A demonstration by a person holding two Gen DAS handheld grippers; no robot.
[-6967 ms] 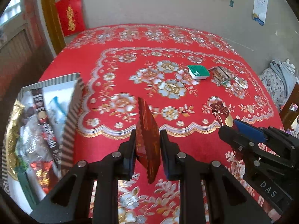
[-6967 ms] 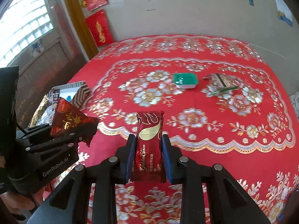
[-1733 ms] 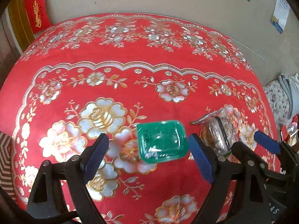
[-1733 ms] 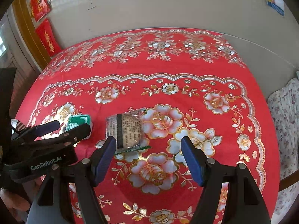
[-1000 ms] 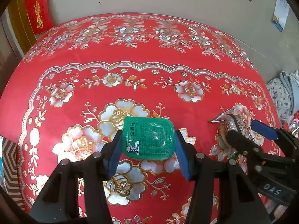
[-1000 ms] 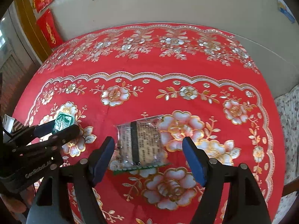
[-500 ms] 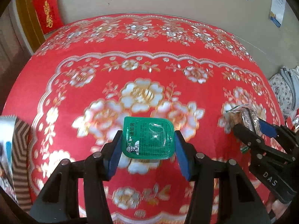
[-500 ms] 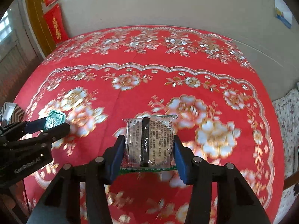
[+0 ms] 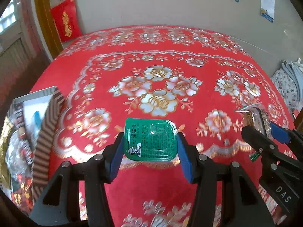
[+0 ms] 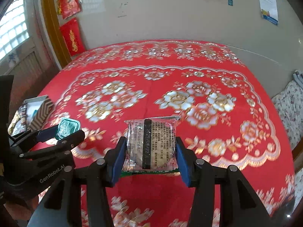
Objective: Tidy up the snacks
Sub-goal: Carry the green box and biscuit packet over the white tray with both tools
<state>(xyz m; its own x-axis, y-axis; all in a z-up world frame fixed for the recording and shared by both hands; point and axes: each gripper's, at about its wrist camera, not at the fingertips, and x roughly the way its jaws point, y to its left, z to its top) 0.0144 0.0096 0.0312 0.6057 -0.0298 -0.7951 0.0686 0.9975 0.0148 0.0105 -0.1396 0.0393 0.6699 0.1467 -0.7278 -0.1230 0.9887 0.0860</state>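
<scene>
Both grippers are carrying a snack above the red floral tablecloth [image 9: 162, 185]. The left gripper [image 9: 150, 147] is clamping a green rounded-square sealed sauce cup [image 9: 150, 139], foil lid facing the camera, its blue pads pressing both side edges. The right gripper [image 10: 150, 152] is gripping a clear crinkly plastic biscuit packet with a black printed stripe [image 10: 151, 143], jaws squeezed in on its two sides.

Step in hand, as I judge it: hauling both items toward the striped cardboard box [image 9: 44, 138] at the table's left edge, which is already holding gold and red wrappers. To do it well: keeping both grips firm, bringing the left gripper over the box opening first since it is nearer, and holding the right one back so the two tools are not colliding. Releasing only once each item is clearly inside the walls, low enough not to bounce out.

Looks: the sauce cup is shallow, rigid, with glossy green foil carrying small print and a logo; it is sitting level and should be holding steady. The biscuit packet is soft and transparent, pale round biscuits showing through, a green sealed strip along its lower edge; the film is buckling slightly under the pads, so it could be slipping if the grip loosens.
</scene>
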